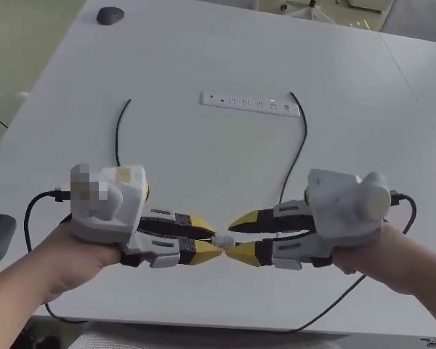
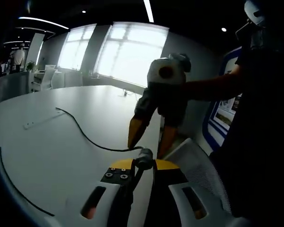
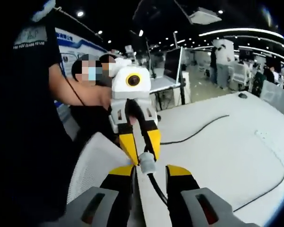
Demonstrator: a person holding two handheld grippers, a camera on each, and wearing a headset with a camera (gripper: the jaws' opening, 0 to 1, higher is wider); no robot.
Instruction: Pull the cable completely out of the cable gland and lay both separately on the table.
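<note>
Gripping the cable gland (image 1: 221, 239) at lower centre of the head view, the left hand-held gripper (image 1: 211, 244) is clenching its yellow jaws on the small pale fitting, just above the near edge of the white bench (image 1: 203, 51). The right hand-held gripper (image 1: 232, 238) is facing it tip to tip, its jaws standing apart and straddling the black cable (image 1: 303, 138) just behind the gland without pinching it (the gap is showing plainly in the right gripper view). The cable is running up the frame across the bench toward the power strip (image 1: 251, 103).

Handling, as a judgement: the gland is looking light, rigid and smooth, so a firm bite across its body is suiting it. The cable is looking thin, limp and rather slippery, so the best hold is lying close to the gland, where a straight pull is bending it least.

No brand or label is reading legibly on gland, cable or power strip. Print on the blue and white board (image 3: 78, 42) at upper left of the right gripper view is too small to read.
</note>
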